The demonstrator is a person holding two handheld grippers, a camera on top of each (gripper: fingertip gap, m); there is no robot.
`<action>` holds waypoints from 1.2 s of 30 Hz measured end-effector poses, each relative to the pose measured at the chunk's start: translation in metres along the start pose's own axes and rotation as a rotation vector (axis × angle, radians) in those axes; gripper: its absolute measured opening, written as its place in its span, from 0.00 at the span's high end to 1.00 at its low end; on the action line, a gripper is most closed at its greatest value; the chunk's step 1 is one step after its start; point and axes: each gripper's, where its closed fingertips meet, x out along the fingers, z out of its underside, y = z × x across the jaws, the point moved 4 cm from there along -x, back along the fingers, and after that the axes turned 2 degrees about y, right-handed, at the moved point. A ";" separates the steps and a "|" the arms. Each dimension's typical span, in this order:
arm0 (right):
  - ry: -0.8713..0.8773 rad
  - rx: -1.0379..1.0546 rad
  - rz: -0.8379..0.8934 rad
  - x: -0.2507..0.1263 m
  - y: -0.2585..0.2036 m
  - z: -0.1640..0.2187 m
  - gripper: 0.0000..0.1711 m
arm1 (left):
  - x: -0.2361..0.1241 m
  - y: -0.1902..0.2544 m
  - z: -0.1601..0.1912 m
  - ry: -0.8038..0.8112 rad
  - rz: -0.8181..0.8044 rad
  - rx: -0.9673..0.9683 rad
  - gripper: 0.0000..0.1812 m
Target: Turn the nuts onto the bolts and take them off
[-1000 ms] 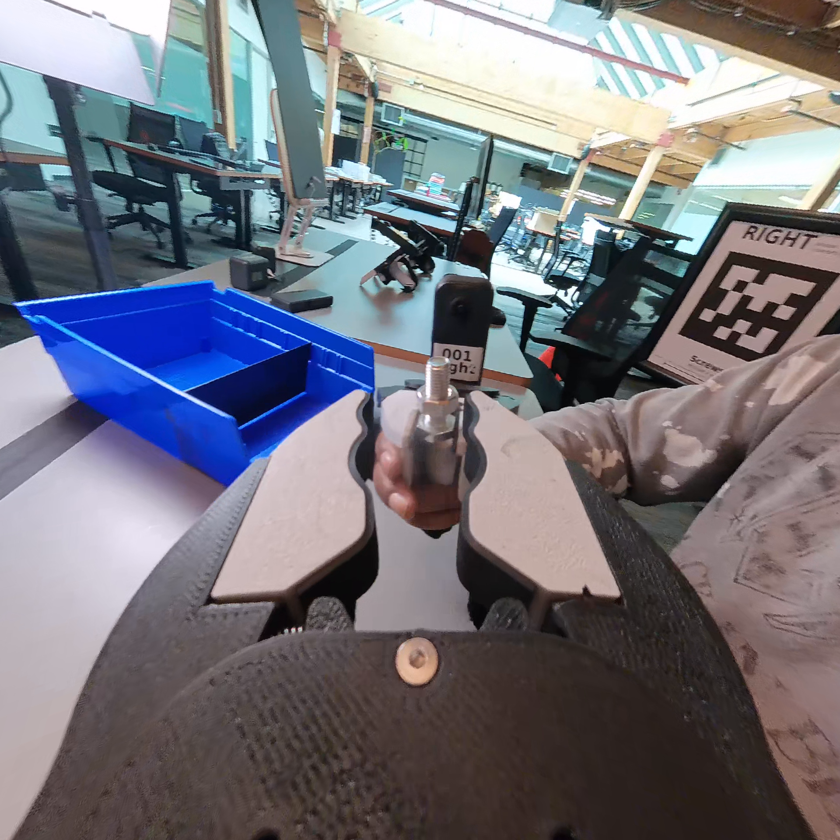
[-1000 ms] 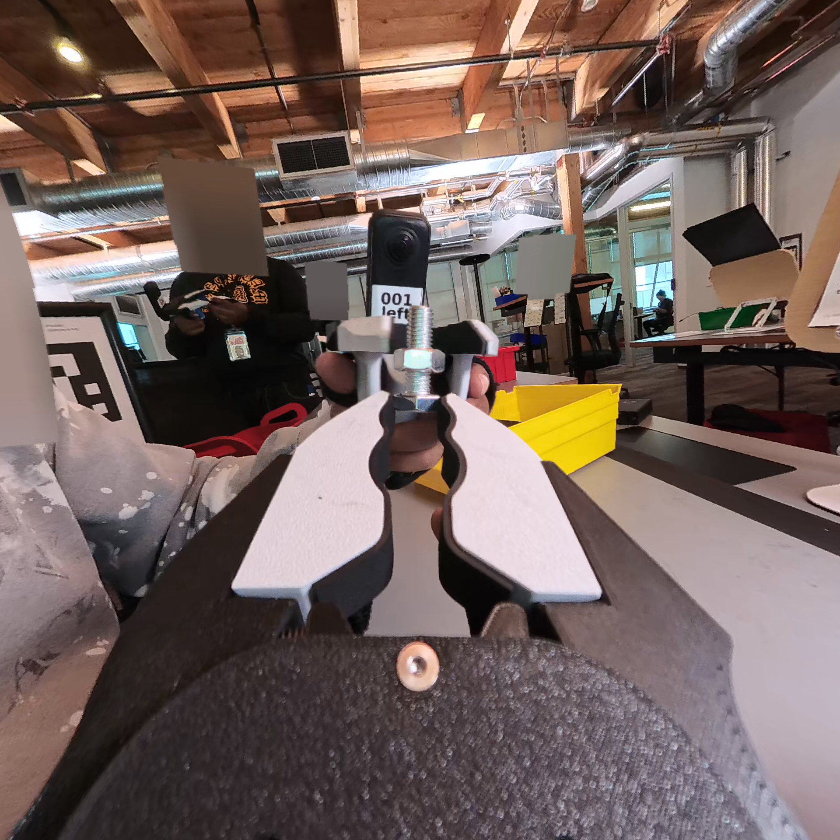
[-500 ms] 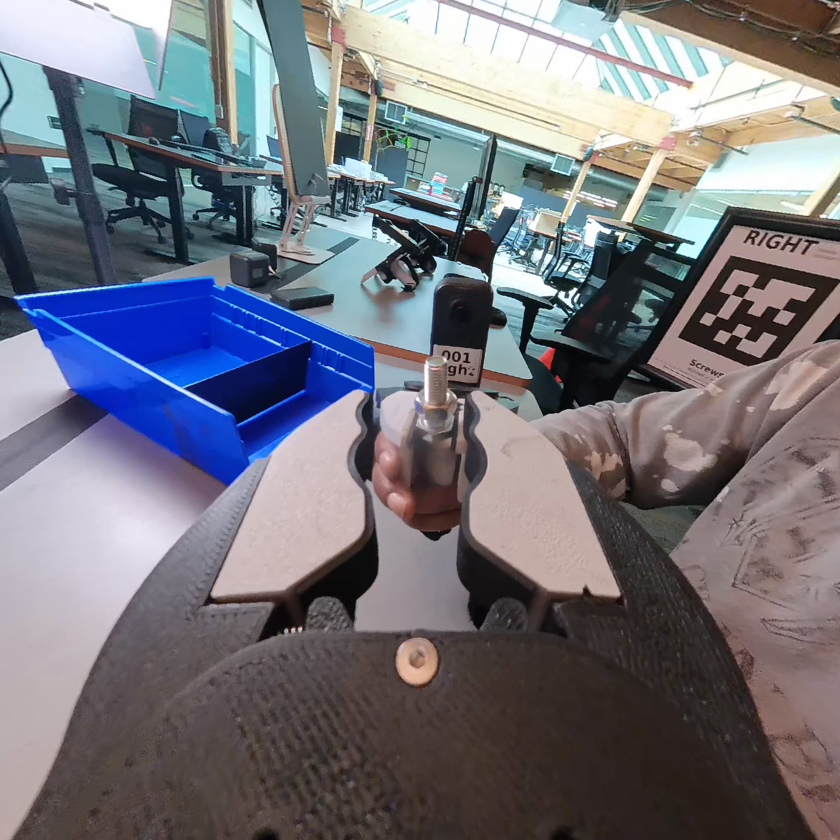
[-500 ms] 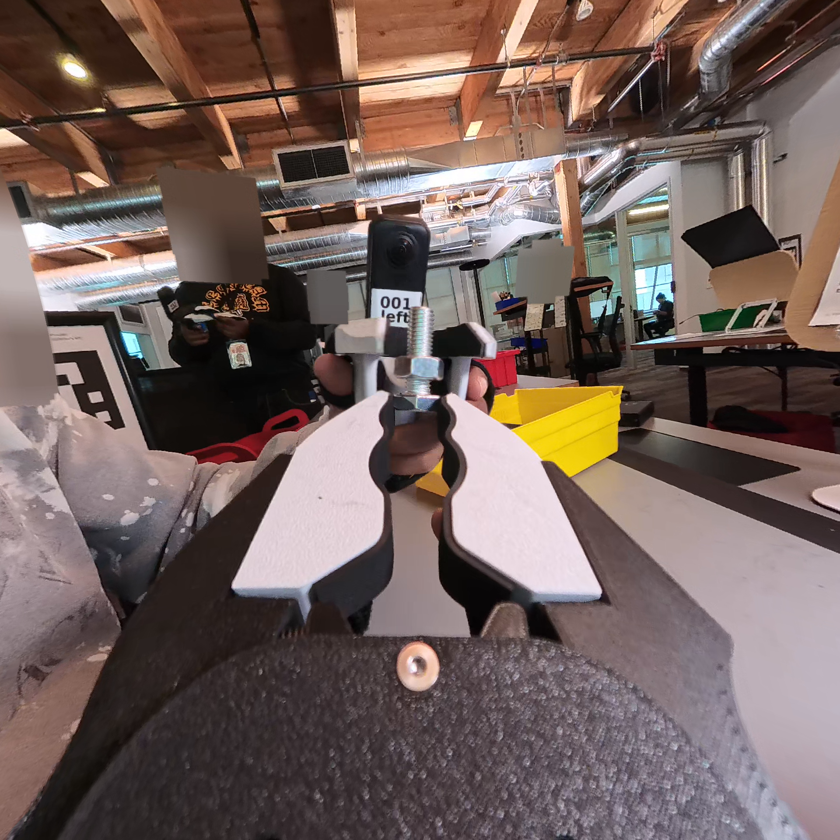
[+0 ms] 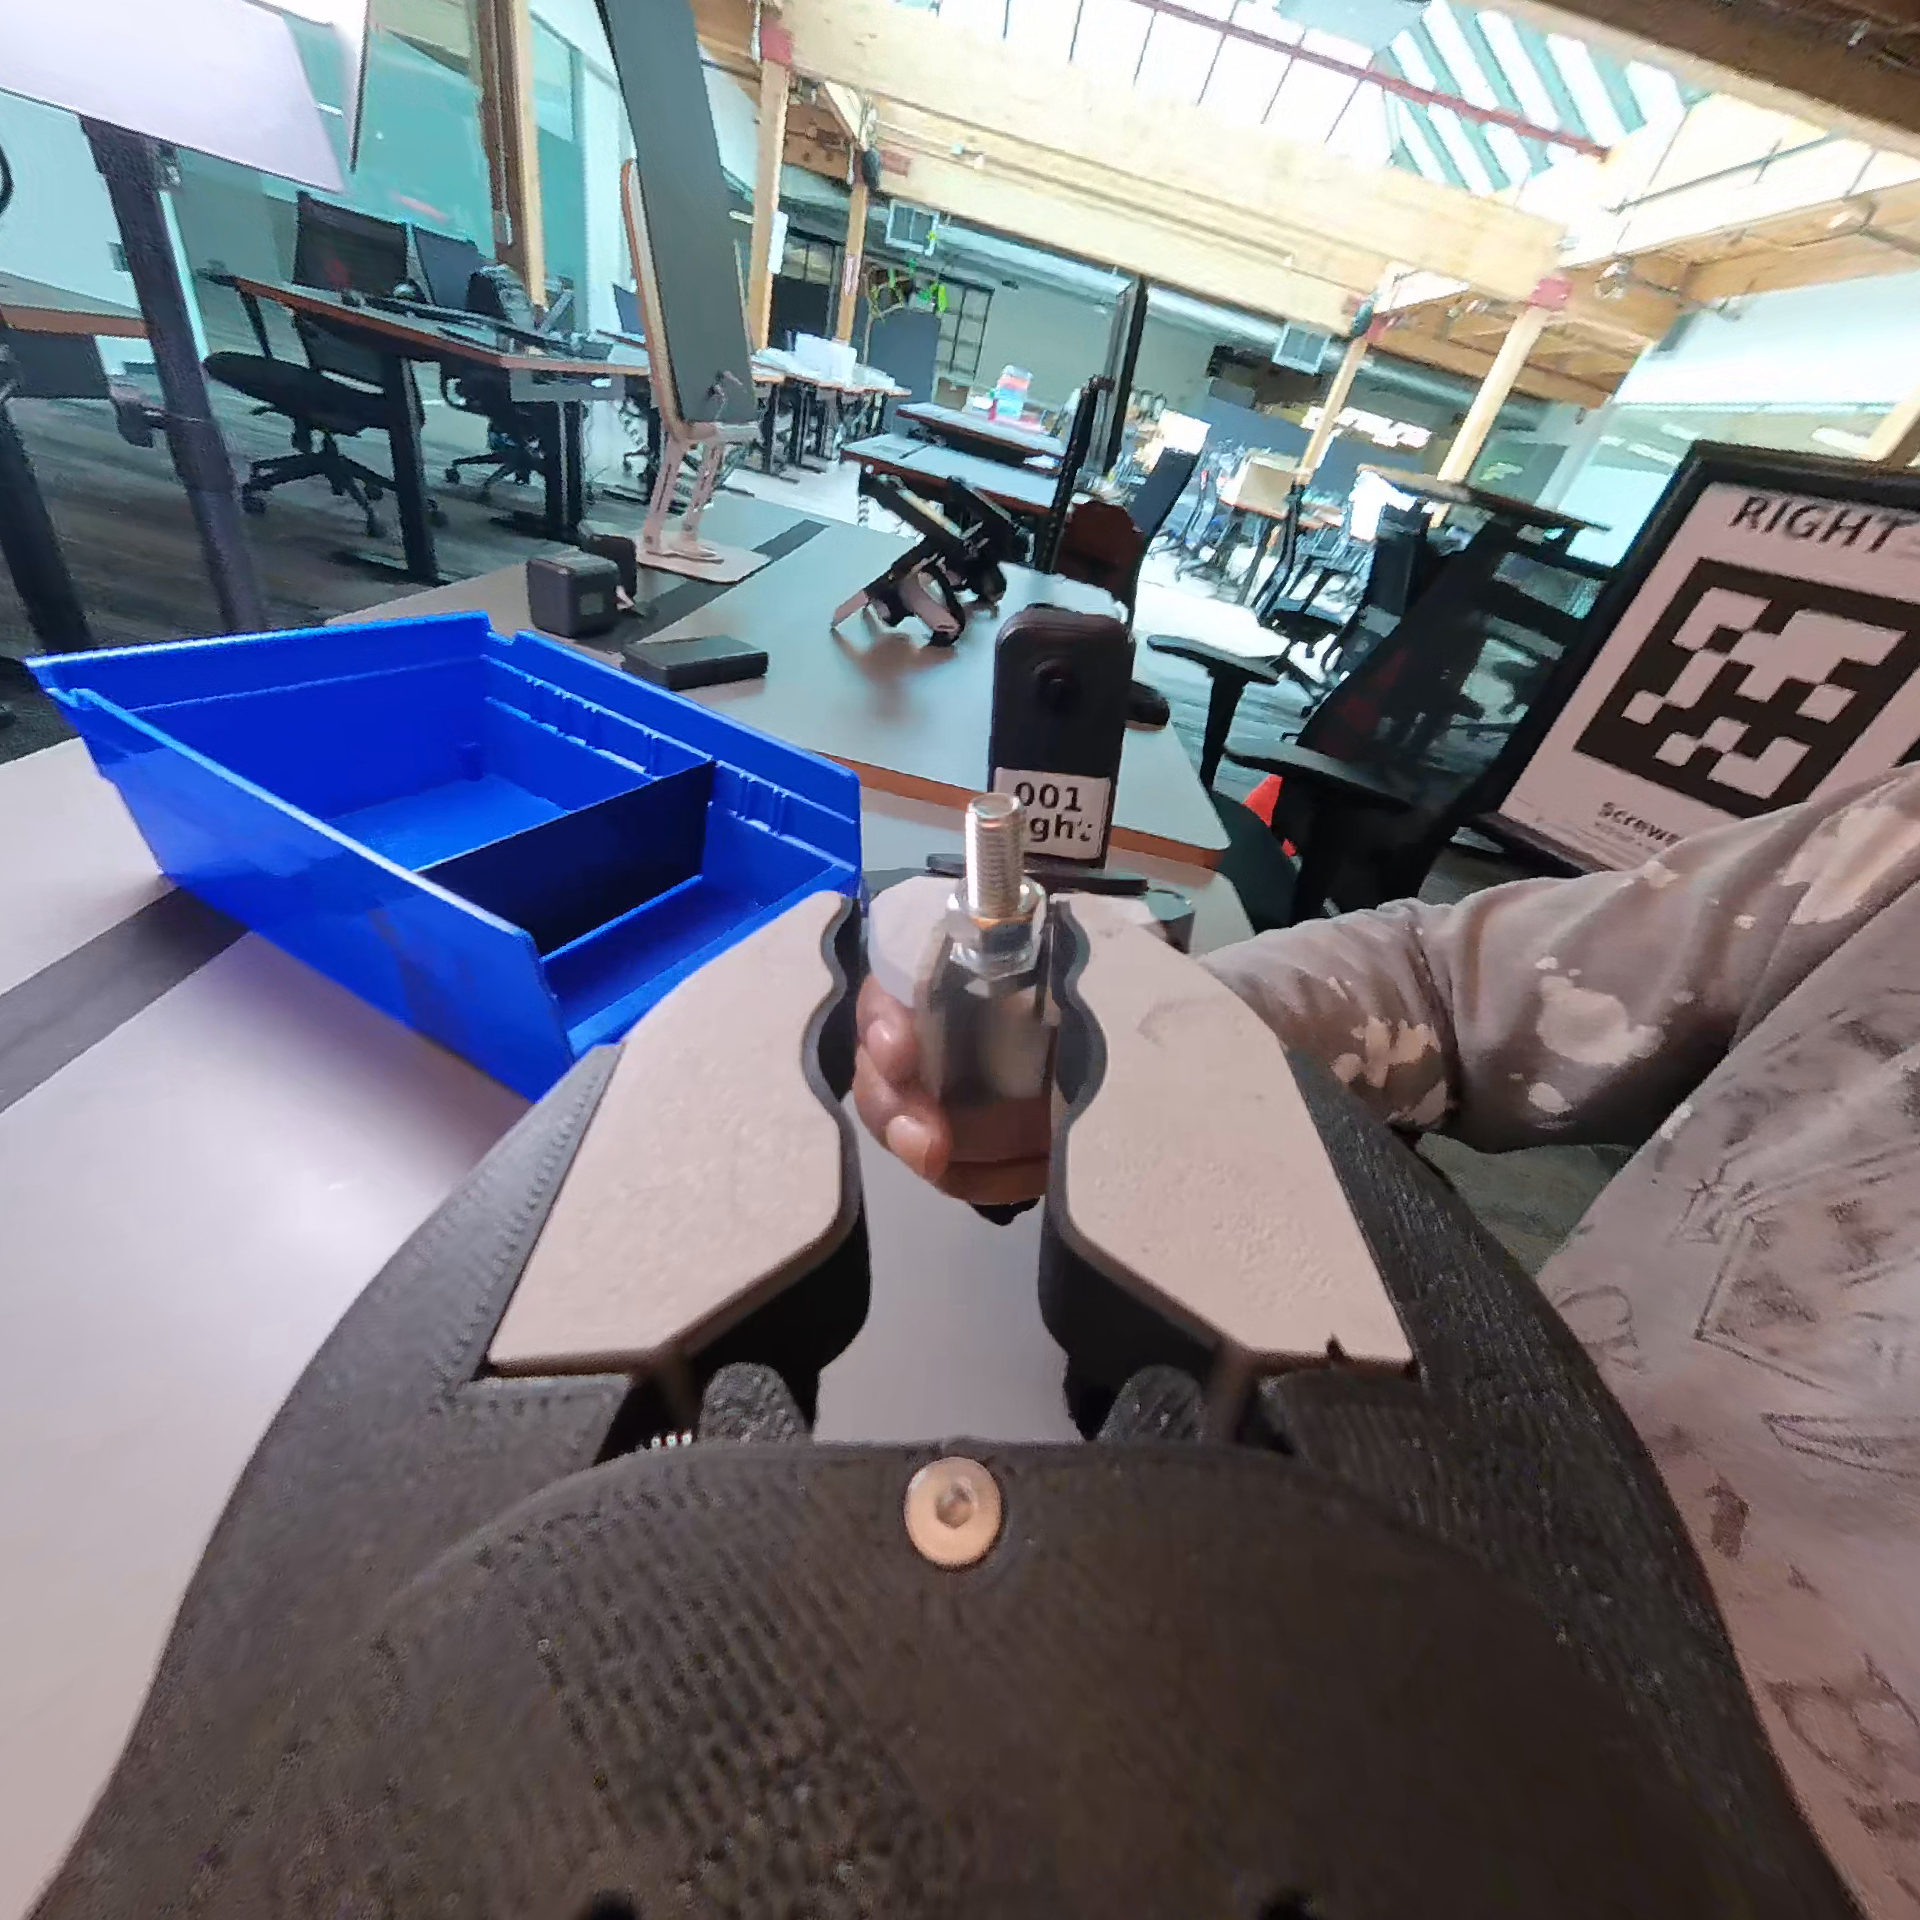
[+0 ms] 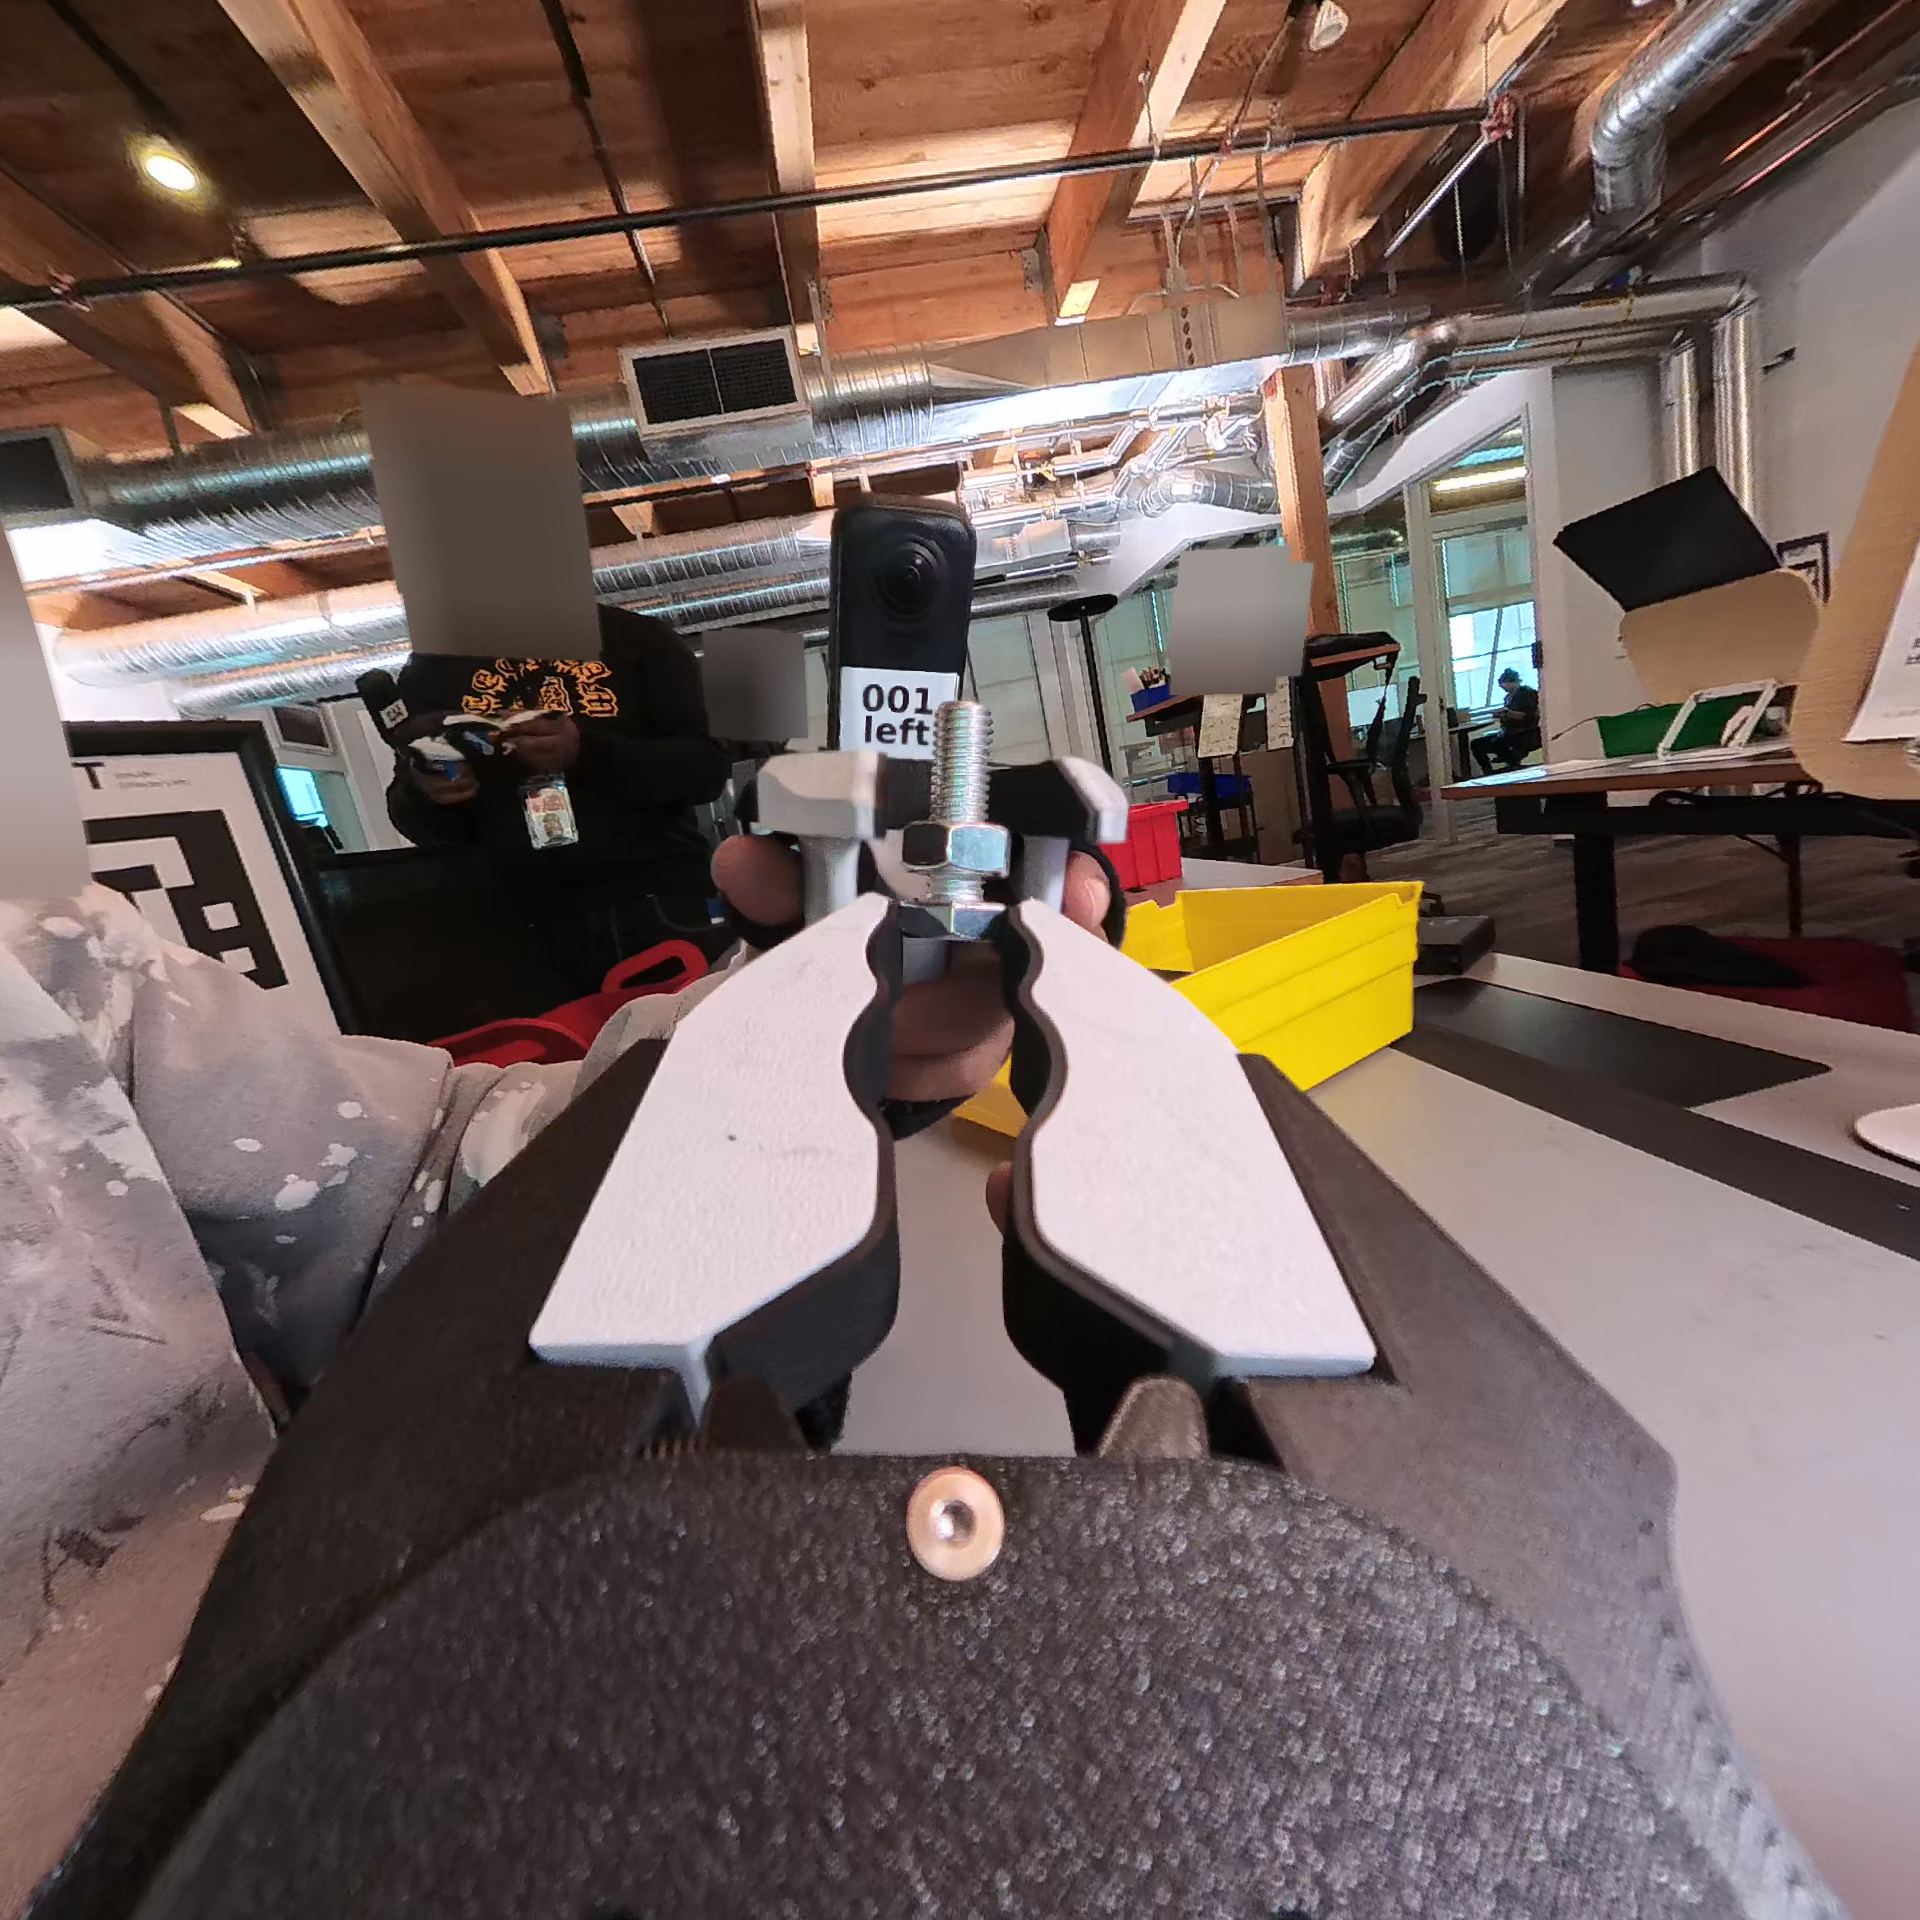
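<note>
surface: grey table (image 5: 187,1195) | dark stripe (image 5: 94,997) | on it: blue bin (image 5: 343,904), yellow bin (image 6: 1299,977)

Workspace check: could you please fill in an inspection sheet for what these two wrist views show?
Surface: grey table with a dark stripe.
Job's things: bolt upright; nut on its thread, just above the head.
Clutter: blue bin with a divider, no contents seen; yellow bin.
Grippers: right gripper shut on the bolt's head; left gripper flanks the nut, grip unclear.
Cables: nothing seen.
Surroundings: open office with desks and chairs; a person standing; a framed marker board.
</note>
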 end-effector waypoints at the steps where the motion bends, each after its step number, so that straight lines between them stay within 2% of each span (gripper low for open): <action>1: -0.001 -0.001 -0.004 0.001 -0.001 0.000 0.90 | 0.001 -0.001 0.001 -0.015 -0.019 0.019 0.81; 2: 0.003 -0.001 0.005 0.000 -0.001 0.000 0.90 | 0.000 -0.002 0.000 -0.011 -0.031 0.030 0.83; 3: 0.017 0.003 -0.003 -0.001 0.000 -0.003 0.90 | -0.002 -0.007 -0.001 -0.013 -0.080 0.037 0.90; 5: 0.026 0.005 -0.018 -0.003 -0.001 -0.007 0.90 | -0.009 -0.015 -0.004 0.008 -0.153 0.070 0.93; 12: 0.035 -0.004 -0.003 -0.003 0.000 -0.009 0.90 | -0.013 -0.014 -0.010 0.045 -0.133 0.043 0.91; 22: 0.008 -0.021 0.026 -0.001 0.001 -0.003 0.90 | 0.001 0.004 -0.004 0.021 -0.042 0.067 0.85; 24: 0.001 -0.026 0.025 0.000 -0.001 -0.002 0.90 | 0.003 0.002 -0.001 -0.003 -0.063 0.089 0.84; 26: 0.025 -0.017 0.015 -0.002 0.000 -0.005 0.90 | -0.001 -0.003 -0.003 -0.006 -0.110 0.093 0.90; 28: 0.034 -0.015 0.002 -0.002 -0.002 -0.009 0.90 | -0.007 -0.011 -0.004 -0.009 -0.163 0.108 0.91; 32: 0.023 -0.021 0.014 -0.002 0.000 -0.007 0.90 | -0.007 -0.004 -0.009 0.036 -0.089 0.066 0.86; 36: 0.009 -0.028 0.017 0.000 -0.001 -0.004 0.90 | 0.002 0.002 -0.001 -0.012 -0.061 0.083 0.82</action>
